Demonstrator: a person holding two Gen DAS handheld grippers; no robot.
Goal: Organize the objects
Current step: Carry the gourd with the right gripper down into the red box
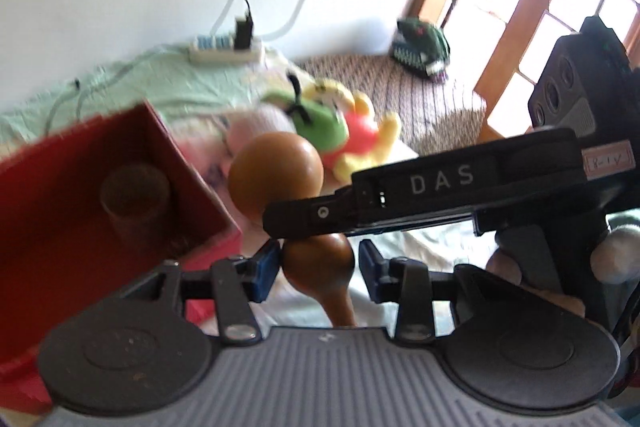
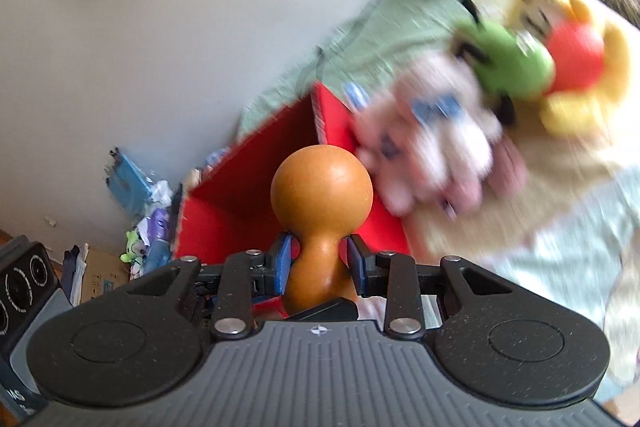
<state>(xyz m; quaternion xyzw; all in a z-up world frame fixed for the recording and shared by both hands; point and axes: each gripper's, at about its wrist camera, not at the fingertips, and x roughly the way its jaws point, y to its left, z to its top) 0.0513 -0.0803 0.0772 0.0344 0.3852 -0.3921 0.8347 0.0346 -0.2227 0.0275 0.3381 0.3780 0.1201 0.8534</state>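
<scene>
Working from the red box [image 1: 120, 195] rightward: your left gripper [image 1: 316, 269] sits just right of the box with its jaws apart, the left pad touching the gourd [image 1: 276, 167] at its lower bulb, the right pad clear of it, so it carries nothing. Your right gripper [image 2: 318, 265] pinches the gourd's [image 2: 322, 187] narrow waist. The gourd stands just right of the box's near corner, long axis roughly along your right fingers, round head pointing away toward the box and the plush toys [image 1: 340, 125]. That waist is smooth and tapered, so it could slip or swivel if you tilt quickly, and the head might clip the box wall.
</scene>
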